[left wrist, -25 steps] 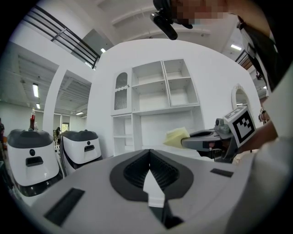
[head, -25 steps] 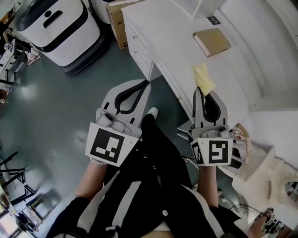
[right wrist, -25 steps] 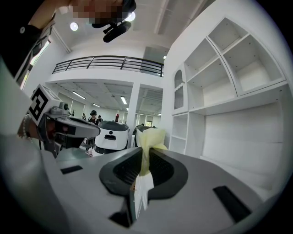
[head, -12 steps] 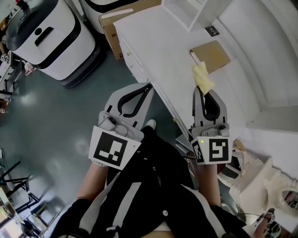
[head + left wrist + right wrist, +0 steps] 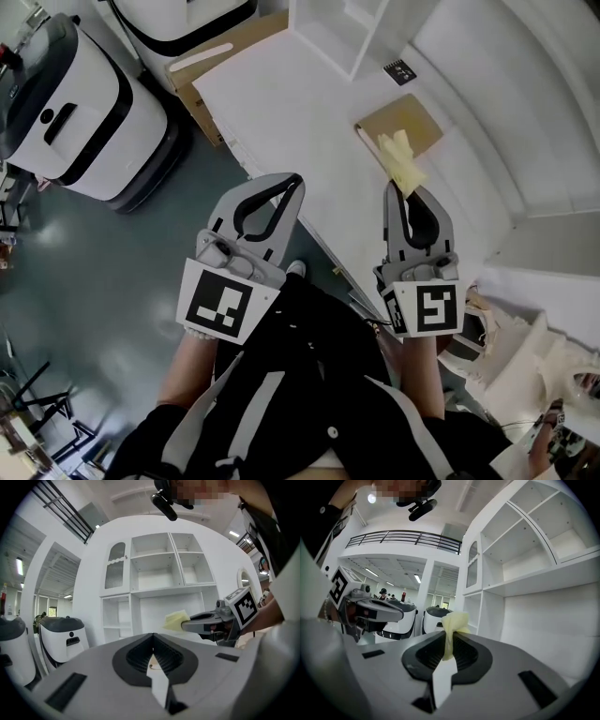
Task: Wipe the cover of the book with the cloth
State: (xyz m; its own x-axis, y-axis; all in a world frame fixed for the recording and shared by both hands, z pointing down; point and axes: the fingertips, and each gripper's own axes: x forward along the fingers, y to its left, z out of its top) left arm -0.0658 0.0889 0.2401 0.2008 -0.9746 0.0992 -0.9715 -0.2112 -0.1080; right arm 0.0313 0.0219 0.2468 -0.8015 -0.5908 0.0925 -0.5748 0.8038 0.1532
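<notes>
A tan book (image 5: 409, 124) lies flat on the white table (image 5: 281, 103), to the right. My right gripper (image 5: 403, 187) is shut on a yellow cloth (image 5: 400, 161), whose upper end overlaps the book's near edge in the head view. In the right gripper view the cloth (image 5: 453, 626) stands up from between the jaws. My left gripper (image 5: 298, 180) is shut and holds nothing; it hangs over the table's near edge, left of the right one. In the left gripper view its jaws (image 5: 153, 635) meet, and beyond them the right gripper (image 5: 211, 620) shows with the cloth (image 5: 176, 619).
A small black card (image 5: 397, 68) lies beyond the book. A white shelf unit (image 5: 342, 28) stands at the table's back. On the grey floor to the left are a white wheeled machine (image 5: 75, 103) and a cardboard box (image 5: 225, 52). White plaster-like objects (image 5: 553, 356) sit at lower right.
The table and book have come closer and shifted left in the head view. Both grippers now reach over the table edge, and the cloth has reached the book's near edge.
</notes>
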